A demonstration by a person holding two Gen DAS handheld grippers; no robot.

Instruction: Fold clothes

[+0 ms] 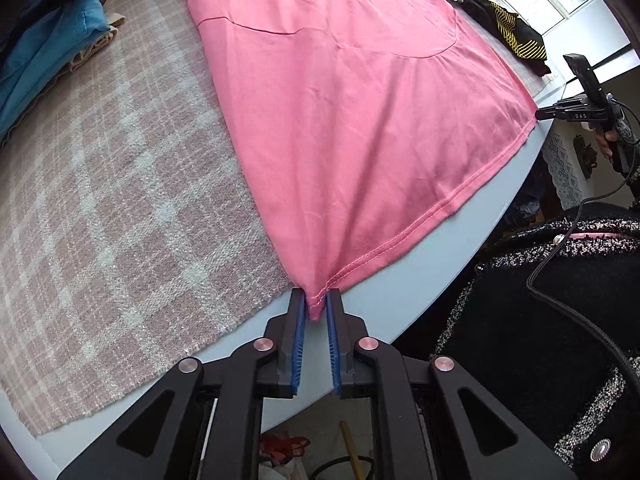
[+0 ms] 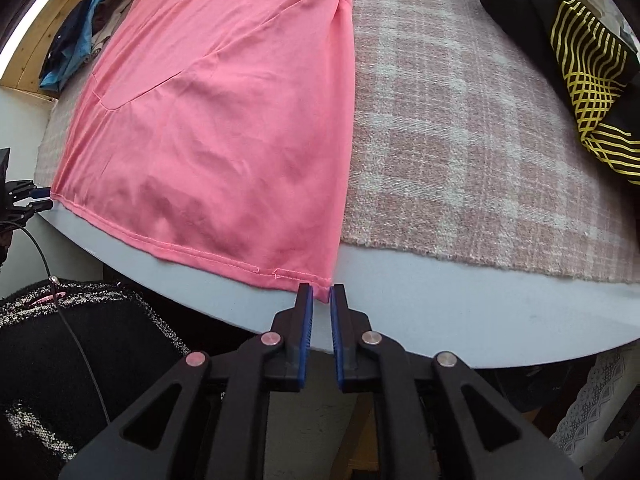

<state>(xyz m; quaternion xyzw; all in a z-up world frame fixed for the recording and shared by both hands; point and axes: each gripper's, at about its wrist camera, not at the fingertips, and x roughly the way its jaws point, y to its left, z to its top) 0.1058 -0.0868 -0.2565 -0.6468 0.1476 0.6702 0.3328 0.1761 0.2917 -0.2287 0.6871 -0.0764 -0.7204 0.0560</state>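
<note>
The pink T-shirt lies flat on the counter, its length running away from both hem corners, each clamped in a hand-held gripper, left and right.

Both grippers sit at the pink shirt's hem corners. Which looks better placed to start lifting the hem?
Left, probably. The left gripper has a bunch of the pink shirt between its pads; the right gripper catches only the corner's tip.

Plaid blanket on grey table
</note>
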